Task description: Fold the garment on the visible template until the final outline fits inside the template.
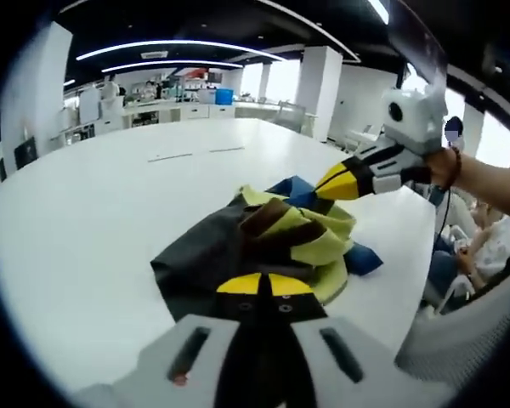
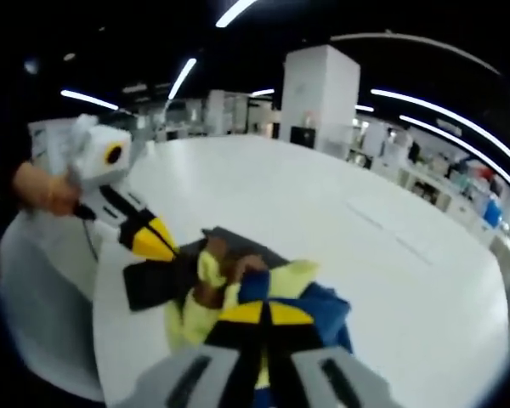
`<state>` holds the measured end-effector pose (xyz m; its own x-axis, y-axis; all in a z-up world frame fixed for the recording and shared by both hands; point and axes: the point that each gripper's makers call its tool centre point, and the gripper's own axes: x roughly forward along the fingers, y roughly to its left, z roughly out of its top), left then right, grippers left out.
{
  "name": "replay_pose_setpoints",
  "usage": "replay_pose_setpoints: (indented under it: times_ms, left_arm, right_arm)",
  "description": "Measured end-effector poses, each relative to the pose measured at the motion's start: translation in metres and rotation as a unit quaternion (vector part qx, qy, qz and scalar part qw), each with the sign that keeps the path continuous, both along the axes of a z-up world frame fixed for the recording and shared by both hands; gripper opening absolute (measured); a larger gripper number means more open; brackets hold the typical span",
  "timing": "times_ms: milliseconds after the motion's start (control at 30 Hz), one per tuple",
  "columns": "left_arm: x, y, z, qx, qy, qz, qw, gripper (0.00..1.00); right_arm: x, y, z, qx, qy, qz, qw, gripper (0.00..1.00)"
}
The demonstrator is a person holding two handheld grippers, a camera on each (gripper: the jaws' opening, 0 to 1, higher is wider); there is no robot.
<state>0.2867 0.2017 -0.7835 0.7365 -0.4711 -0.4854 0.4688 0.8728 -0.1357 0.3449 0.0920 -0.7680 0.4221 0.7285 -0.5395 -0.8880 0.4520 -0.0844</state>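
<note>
The white table is lying wide and bare around the bunched garment, which is sitting near its edge. Both tongs, left and right, are pressing clenched on the garment's cloth

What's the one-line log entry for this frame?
garment: bunched on white table | left gripper: shut on garment | right gripper: shut on garment | fold: unfinished
</note>
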Motion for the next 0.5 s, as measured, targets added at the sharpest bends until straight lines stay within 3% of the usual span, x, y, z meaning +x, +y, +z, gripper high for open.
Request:
replay_pose_setpoints:
  times_ms: [500]
  left_arm:
    - [0.036,0.035,0.062,0.005,-0.057,0.046,0.9973,0.00]
  right_arm:
    - [0.031,-0.023,0.047,0.013,-0.045,-0.040,0.9981,0.00]
